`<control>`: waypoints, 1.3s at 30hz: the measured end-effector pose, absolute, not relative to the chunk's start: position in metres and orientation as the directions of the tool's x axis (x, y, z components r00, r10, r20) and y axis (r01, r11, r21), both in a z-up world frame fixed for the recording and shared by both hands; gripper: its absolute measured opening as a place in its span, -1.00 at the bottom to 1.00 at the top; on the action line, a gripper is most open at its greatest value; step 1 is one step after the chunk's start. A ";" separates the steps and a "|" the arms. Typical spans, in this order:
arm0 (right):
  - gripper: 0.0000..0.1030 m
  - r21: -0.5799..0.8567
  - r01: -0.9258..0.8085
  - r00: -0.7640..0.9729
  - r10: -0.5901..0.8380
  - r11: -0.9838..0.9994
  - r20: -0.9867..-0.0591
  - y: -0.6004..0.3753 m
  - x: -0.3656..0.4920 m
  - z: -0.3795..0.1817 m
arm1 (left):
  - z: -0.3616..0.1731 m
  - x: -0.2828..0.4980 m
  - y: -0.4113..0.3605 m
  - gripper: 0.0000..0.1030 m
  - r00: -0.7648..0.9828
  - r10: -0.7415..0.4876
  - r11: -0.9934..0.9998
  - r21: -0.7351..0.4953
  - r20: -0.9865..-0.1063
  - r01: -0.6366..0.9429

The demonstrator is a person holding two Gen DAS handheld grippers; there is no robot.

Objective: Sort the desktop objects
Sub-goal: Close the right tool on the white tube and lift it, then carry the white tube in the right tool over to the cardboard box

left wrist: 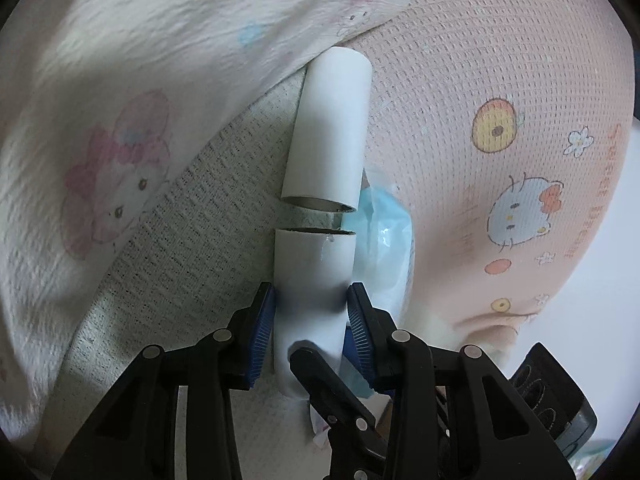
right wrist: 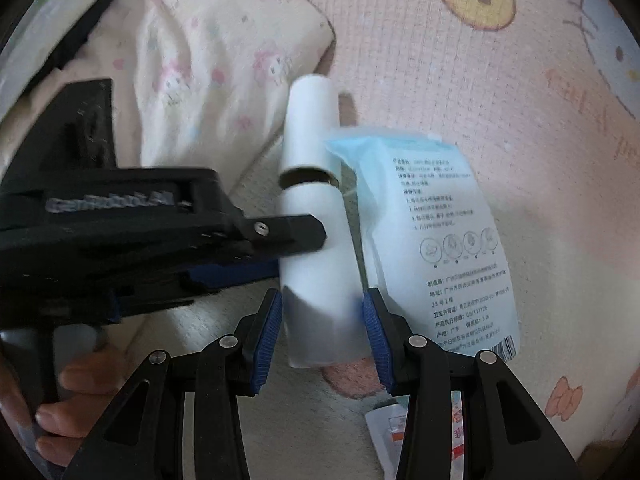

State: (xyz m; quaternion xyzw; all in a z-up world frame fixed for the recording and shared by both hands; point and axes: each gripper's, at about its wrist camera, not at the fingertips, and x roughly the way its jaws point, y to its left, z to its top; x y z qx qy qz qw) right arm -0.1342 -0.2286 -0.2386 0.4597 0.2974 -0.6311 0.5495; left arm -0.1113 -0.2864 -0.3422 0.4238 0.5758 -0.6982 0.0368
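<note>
The tube [left wrist: 325, 136] lies straight ahead of both tongs, its long axis running from the bottom centre of each frame up and away, slightly tilted. It shows as two white pieces end to end with a thin gap at mid-frame; whether a core joins them I cannot tell.

The left tongs [left wrist: 310, 312] are set narrow, with the blue pads touching both sides of the near piece. This looks like a grip on the tube. In the right wrist view the same left tongs [right wrist: 304, 252] come in from the left edge, across the tube's axis, with the hand [right wrist: 64, 396] at lower left. The right tongs [right wrist: 324, 320] are also narrow and clasp the tube's near end, pads against both flanks, so they sit just below the left pair on the same piece. Both are on the tube; the far piece is in neither grip and may slide or drop if the tube is lifted.

A blue mask pack [right wrist: 432, 240] lies just beside the tube on its right, partly under it, close enough to catch the right-hand pad [left wrist: 360, 320]. A blanket [left wrist: 160, 80] fills the upper left, and its edge meets the tube's far end. The pink mat [left wrist: 500, 80] fills the right side. A small sachet [right wrist: 394, 428] sits at bottom centre, between the right tongs' arms.
</note>
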 end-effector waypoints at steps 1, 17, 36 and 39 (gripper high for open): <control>-0.24 0.135 0.967 0.032 -0.423 -0.214 -0.906 -0.228 -0.135 -0.239 | -0.342 -0.111 -0.287 -0.20 -0.637 0.440 -0.332 -0.774 -0.633 0.539; -0.24 0.183 0.924 0.041 -0.388 -0.337 -0.921 -0.146 -0.131 -0.238 | -0.332 -0.096 -0.221 -0.20 -0.459 0.556 -0.527 -0.721 -0.693 0.450; -0.24 0.263 0.814 0.064 -0.371 -0.518 -0.927 -0.013 -0.120 -0.234 | -0.323 -0.058 -0.103 -0.19 -0.321 0.603 -0.713 -0.674 -0.730 0.195; -0.24 0.282 0.792 0.071 -0.377 -0.542 -0.924 -0.007 -0.123 -0.237 | -0.319 -0.062 -0.090 -0.17 -0.327 0.576 -0.758 -0.640 -0.749 0.129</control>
